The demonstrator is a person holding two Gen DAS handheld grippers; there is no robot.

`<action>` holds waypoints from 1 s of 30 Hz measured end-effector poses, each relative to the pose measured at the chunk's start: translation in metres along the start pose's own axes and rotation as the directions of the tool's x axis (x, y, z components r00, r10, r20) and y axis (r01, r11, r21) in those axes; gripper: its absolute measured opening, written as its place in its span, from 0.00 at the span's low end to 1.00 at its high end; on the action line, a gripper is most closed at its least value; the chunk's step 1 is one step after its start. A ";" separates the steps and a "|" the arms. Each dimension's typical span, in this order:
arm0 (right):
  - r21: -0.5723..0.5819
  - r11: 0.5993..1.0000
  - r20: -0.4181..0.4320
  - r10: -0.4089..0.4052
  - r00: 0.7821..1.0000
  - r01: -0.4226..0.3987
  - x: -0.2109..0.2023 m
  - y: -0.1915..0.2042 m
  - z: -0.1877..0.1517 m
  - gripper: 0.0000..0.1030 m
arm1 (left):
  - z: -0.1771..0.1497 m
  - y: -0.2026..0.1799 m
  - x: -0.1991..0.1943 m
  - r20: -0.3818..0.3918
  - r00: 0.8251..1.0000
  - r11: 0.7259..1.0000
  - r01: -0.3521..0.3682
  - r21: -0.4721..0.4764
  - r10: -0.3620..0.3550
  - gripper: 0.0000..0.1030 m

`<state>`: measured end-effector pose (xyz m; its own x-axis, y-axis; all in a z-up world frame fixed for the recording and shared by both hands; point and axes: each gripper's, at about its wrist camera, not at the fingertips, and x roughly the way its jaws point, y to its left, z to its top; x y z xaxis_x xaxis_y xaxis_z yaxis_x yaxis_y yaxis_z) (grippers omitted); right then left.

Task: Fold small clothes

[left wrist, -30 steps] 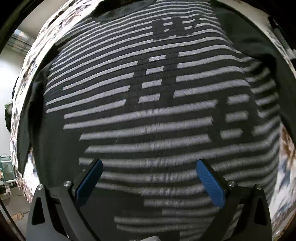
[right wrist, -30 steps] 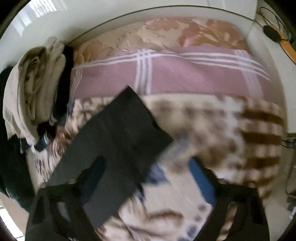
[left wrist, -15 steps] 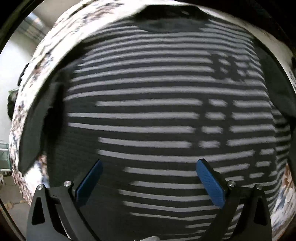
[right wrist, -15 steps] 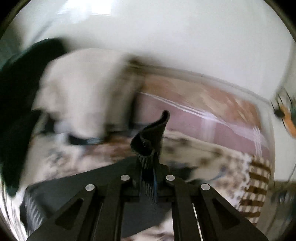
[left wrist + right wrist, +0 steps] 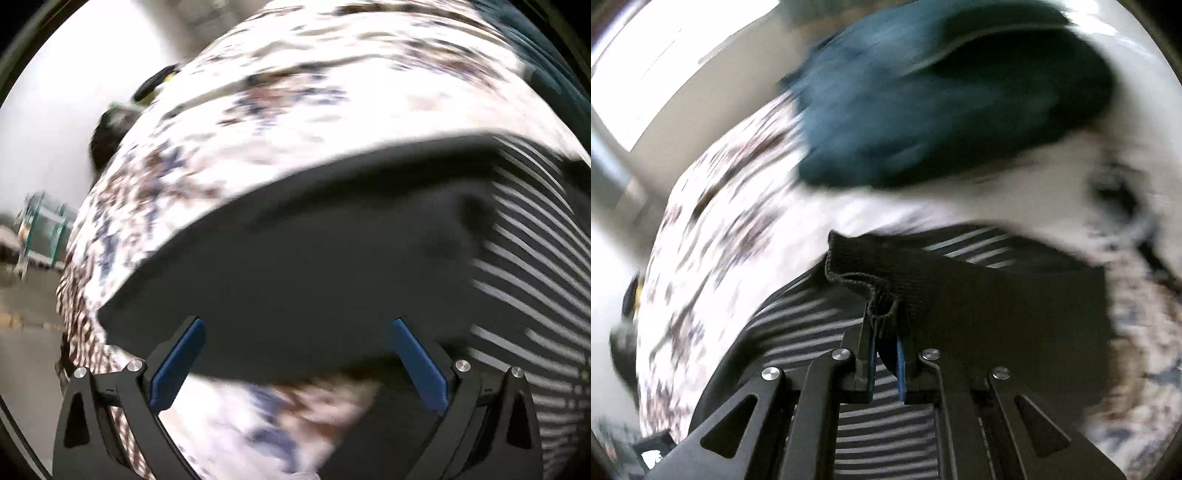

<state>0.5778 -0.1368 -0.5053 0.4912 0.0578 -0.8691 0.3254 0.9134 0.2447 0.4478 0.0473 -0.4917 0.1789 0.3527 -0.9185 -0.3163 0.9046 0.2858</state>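
Note:
A dark sweater with white stripes lies on a floral bedspread. In the left wrist view its plain dark sleeve (image 5: 314, 266) stretches across the middle and the striped body (image 5: 535, 266) is at the right. My left gripper (image 5: 299, 358) is open and empty just above the sleeve. In the right wrist view my right gripper (image 5: 886, 343) is shut on the ribbed cuff (image 5: 871, 280) of the other sleeve, holding it over the striped body (image 5: 886, 424).
The floral bedspread (image 5: 295, 110) surrounds the sweater. A dark teal garment pile (image 5: 942, 103) lies beyond the sweater in the right wrist view. The bed's edge and floor (image 5: 26, 332) are at the left of the left wrist view.
My right gripper closed on the sleeve cuff and swung it over the striped body. My left gripper moved off the striped chest to the plain dark sleeve, still open.

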 end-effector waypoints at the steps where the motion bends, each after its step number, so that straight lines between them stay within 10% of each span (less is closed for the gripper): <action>1: -0.040 0.999 -0.023 0.006 1.000 -0.007 0.021 0.033 -0.011 0.09 | 0.006 0.018 0.008 -0.005 1.000 1.000 -0.005 -0.027 0.005 1.00; 9: -0.321 0.947 -0.141 -0.013 0.990 -0.033 0.134 0.219 -0.110 0.09 | 0.016 0.089 0.043 -0.048 0.998 0.991 -0.051 -0.121 0.045 1.00; 16: -0.430 0.903 -0.182 -0.069 0.981 -0.016 0.150 0.262 -0.144 0.12 | 0.011 0.111 0.059 -0.081 0.996 0.986 -0.053 -0.157 0.040 1.00; 18: -0.397 0.915 -0.255 -0.036 0.966 -0.070 0.146 0.253 -0.134 0.19 | 0.008 0.114 0.057 -0.078 0.996 0.986 -0.043 -0.162 0.030 1.00; 22: -0.232 0.947 -0.356 0.131 0.925 -0.224 0.117 0.207 -0.116 0.65 | -0.008 0.134 0.047 -0.084 0.996 0.975 0.004 -0.224 -0.023 1.00; 27: -0.184 0.983 -0.284 -0.030 0.958 -0.024 0.065 0.109 -0.111 0.70 | -0.043 0.176 0.059 -0.179 0.973 0.902 0.055 -0.428 -0.144 1.00; 30: -0.150 0.984 -0.280 -0.133 0.951 0.093 0.045 0.050 -0.115 0.70 | -0.063 0.200 0.087 -0.224 0.932 0.796 0.099 -0.597 -0.284 1.00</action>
<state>0.5236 -0.0424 -0.5816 0.1977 0.0466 -0.9791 0.2446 0.9649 0.0953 0.3410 0.2438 -0.5315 0.0479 0.0185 -0.9987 -0.7901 0.6124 -0.0265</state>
